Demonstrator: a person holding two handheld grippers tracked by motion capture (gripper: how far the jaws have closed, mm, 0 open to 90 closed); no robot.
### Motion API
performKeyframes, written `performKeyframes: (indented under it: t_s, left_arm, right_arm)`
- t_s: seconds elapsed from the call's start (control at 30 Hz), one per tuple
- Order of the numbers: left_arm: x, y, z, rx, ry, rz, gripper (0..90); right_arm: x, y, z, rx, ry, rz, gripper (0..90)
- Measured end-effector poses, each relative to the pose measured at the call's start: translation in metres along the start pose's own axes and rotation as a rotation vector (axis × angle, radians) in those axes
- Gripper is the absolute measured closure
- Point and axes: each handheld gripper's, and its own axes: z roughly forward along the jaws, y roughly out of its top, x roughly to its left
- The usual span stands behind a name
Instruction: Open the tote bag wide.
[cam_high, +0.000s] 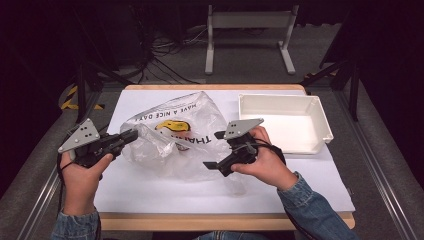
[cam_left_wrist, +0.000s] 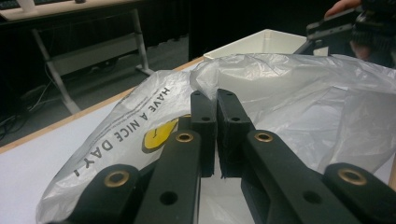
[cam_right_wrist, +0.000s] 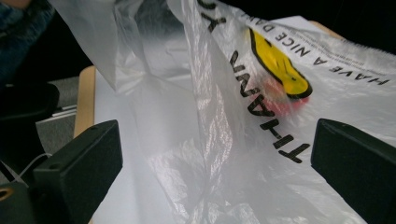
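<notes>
A thin clear plastic bag (cam_high: 172, 142) printed with a yellow smiley and "HAVE A NICE DAY" lies crumpled on the white table top (cam_high: 150, 192). My left gripper (cam_high: 131, 135) is at the bag's left edge, its jaws shut on a fold of the film (cam_left_wrist: 212, 81), which is raised there. At the bag's right side my right gripper (cam_high: 215, 150) stands wide open. Loose film (cam_right_wrist: 210, 140) hangs between its two pads (cam_right_wrist: 88, 158) without either pressing on it. Something reddish (cam_right_wrist: 280, 100) shows blurred through the bag under the smiley.
An empty white plastic bin (cam_high: 320, 117) stands at the table's back right, close to the right hand. Beyond the table's far edge a white metal stand (cam_high: 247, 22) and cables lie on the floor. Bare white table top runs along the front edge.
</notes>
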Motion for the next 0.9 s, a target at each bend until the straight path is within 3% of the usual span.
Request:
performKeyframes:
  t_s: [0.07, 0.2, 0.3, 0.37, 0.4, 0.47, 0.5, 0.67, 0.87, 0.9]
  left_arm:
    - [0.0, 0.0, 0.0, -0.001, -0.001, 0.0, 87.1]
    - [0.0, 0.0, -0.001, -0.002, -0.001, 0.0, 87.2]
    - [0.001, 0.0, -0.002, -0.007, 0.0, -0.002, 87.3]
    - [0.001, 0.0, -0.003, -0.008, 0.0, -0.004, 87.4]
    - [0.001, 0.0, -0.003, -0.006, -0.003, -0.001, 87.4]
    - [0.001, 0.0, -0.003, -0.004, -0.006, 0.002, 87.6]
    - [0.0, 0.0, -0.003, -0.004, -0.009, 0.002, 87.7]
    - [-0.001, 0.002, -0.007, 0.005, -0.023, 0.013, 88.3]
    - [-0.005, 0.008, -0.019, -0.01, -0.03, 0.031, 89.3]
    - [-0.006, 0.01, -0.022, -0.017, -0.033, 0.04, 89.5]
  right_arm:
    - [-0.003, -0.002, 0.009, 0.025, -0.008, -0.004, 3.0]
    - [-0.01, -0.005, 0.02, 0.07, -0.003, -0.012, 13.2]
    - [-0.014, -0.007, 0.024, 0.102, -0.015, -0.033, 34.2]
    - [-0.015, -0.007, 0.024, 0.114, -0.006, -0.033, 57.7]
    - [-0.015, -0.007, 0.024, 0.114, -0.006, -0.033, 57.7]
    - [-0.015, -0.006, 0.022, 0.141, -0.002, -0.038, 80.0]
    - [-0.015, -0.005, 0.021, 0.15, -0.003, -0.037, 86.6]
    - [-0.008, 0.002, 0.01, 0.139, -0.002, -0.053, 90.0]
    - [0.004, 0.012, -0.005, 0.1, 0.027, -0.061, 90.0]
    - [0.011, 0.017, -0.012, 0.085, 0.041, -0.074, 90.0]
